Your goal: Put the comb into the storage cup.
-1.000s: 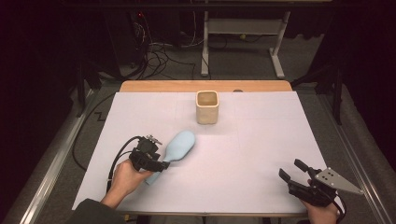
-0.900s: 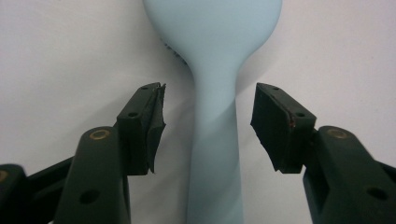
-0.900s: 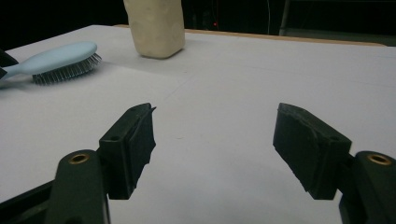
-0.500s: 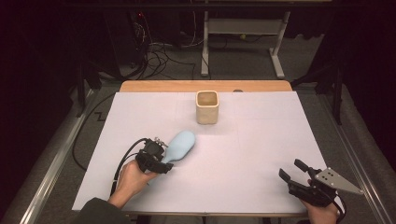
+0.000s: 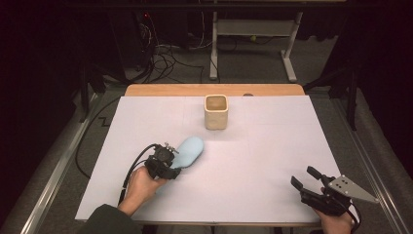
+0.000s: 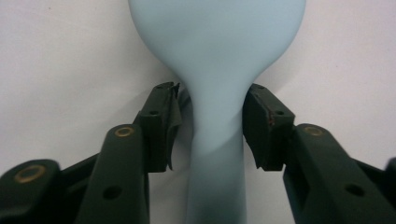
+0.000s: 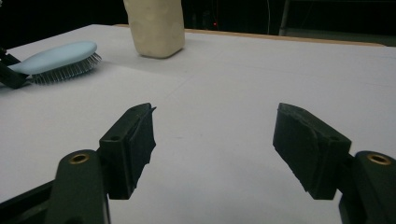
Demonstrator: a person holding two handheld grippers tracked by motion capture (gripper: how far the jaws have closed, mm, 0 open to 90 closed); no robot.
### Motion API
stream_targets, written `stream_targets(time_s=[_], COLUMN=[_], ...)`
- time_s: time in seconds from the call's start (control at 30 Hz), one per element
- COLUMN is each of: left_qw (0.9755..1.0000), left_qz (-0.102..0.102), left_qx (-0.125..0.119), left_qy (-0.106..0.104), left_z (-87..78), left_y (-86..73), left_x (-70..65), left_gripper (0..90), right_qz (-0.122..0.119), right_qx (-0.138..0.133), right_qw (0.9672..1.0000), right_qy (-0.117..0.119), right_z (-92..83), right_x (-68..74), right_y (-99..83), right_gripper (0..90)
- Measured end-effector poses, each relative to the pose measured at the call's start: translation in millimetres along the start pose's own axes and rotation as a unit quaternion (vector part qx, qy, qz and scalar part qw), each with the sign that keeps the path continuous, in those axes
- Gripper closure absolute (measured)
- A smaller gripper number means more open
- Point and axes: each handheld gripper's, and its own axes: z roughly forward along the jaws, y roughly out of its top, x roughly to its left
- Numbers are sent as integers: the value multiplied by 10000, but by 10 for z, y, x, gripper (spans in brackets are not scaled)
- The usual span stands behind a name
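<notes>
**My left jaws close in on the brush handle**

From the high view, my left gripper (image 5: 168, 165) sits at the near left of the white-covered table (image 5: 272, 161), at the handle end of the pale blue oval plastic hairbrush (image 5: 187, 151), which lies flat with its head pointing toward the cream square ceramic cup (image 5: 215, 111) farther back. That view hides the handle under the gripper. My left gripper view shows it plainly: the narrow blue neck runs up between my two black jaws, which have just been closing. The right pad looks to be against the handle, while a thin gap remains beside the left pad, so I am not yet clamped on it.

My right gripper (image 7: 214, 140) rests at the near right edge, well apart from the brush, its jaws standing wide with nothing between them. Its low view adds what the others miss: the grey bristles (image 7: 70, 70) under the brush head, resting on the table.
</notes>
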Motion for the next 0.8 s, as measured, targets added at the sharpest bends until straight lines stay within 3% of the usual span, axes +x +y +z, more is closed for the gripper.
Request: stream_targets(time_s=[0.13,0.53,0.8], left_qw=[10000,10000,9999], left_qz=[61,83,130], left_qx=[-23,34,-90], left_qy=[10,7,31], left_z=[4,1,1], left_y=[8,26,7], left_x=[-7,-2,-12], left_gripper=[663,685,690], right_qz=[-4,-24,-15], right_qx=[-1,5,12], right_qw=[10000,10000,10000], right_qy=[-2,-17,-20], right_z=[0,-1,-5], right_x=[1,1,1], right_y=[0,0,0], right_gripper=[297,298,299])
